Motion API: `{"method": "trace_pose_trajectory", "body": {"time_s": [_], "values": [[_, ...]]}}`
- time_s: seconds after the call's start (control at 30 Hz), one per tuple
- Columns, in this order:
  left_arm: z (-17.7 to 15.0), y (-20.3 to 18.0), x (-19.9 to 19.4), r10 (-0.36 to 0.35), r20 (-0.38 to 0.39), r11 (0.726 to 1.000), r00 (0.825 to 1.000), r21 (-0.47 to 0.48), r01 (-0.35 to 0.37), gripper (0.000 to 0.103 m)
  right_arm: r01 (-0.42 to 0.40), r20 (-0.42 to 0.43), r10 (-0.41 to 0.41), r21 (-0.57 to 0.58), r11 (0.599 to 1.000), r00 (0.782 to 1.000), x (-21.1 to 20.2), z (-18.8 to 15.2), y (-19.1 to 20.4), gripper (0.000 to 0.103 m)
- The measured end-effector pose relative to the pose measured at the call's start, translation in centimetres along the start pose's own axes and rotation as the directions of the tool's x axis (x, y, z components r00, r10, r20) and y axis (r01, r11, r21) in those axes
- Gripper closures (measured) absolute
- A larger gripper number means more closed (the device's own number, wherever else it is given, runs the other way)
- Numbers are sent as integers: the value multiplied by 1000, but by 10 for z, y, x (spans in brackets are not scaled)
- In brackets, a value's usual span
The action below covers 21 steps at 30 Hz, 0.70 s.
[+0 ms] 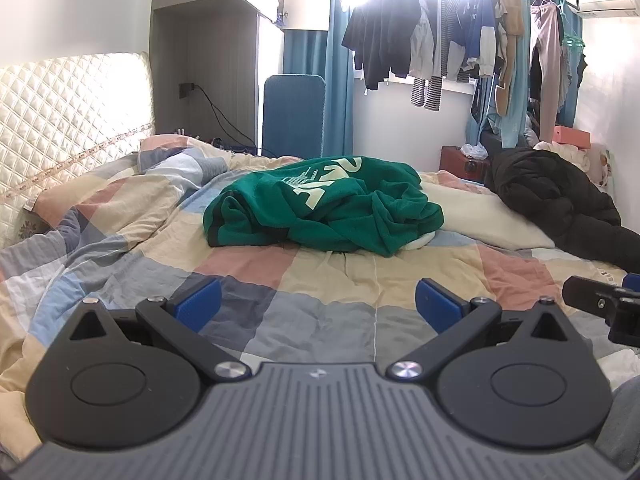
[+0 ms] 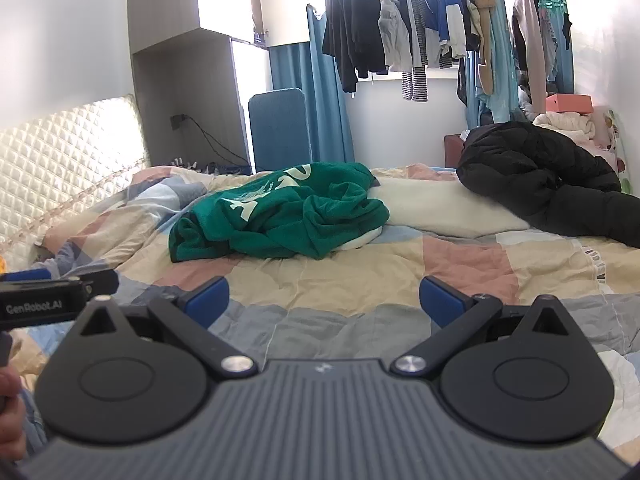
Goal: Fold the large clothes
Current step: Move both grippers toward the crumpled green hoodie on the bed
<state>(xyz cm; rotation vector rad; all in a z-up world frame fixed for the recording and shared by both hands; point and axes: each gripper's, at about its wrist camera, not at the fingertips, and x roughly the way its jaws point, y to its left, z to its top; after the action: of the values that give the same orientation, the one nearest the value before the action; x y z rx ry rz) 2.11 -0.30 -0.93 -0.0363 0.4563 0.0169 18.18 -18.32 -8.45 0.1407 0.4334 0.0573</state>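
A green sweatshirt [image 1: 324,204] with pale lettering lies crumpled in a heap in the middle of the bed [image 1: 360,292], and it appears again in the right wrist view [image 2: 280,216]. My left gripper [image 1: 318,304] hovers open over the checked quilt, well short of the sweatshirt, with nothing between its blue pads [image 1: 200,302]. My right gripper [image 2: 324,300] is also open and empty, held beside the left one at the near side of the bed [image 2: 360,280]. Part of the right gripper shows at the right edge of the left wrist view, and the left gripper shows at the left edge of the right wrist view.
A black puffer jacket [image 1: 560,196] lies at the bed's right side next to a cream blanket [image 1: 480,216]. A quilted headboard [image 1: 68,120] stands on the left. Clothes hang on a rail [image 1: 460,40] by the bright window. A blue panel [image 1: 294,116] leans behind the bed.
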Motion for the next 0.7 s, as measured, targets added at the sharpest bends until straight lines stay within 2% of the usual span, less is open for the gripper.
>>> {"method": "trace_pose_trajectory", "body": {"time_s": [0.7], "values": [[-1, 4, 3, 3, -9, 1000, 1000, -5, -3, 0, 9, -8, -9, -23, 1000, 1000, 7, -3, 5, 0]]}}
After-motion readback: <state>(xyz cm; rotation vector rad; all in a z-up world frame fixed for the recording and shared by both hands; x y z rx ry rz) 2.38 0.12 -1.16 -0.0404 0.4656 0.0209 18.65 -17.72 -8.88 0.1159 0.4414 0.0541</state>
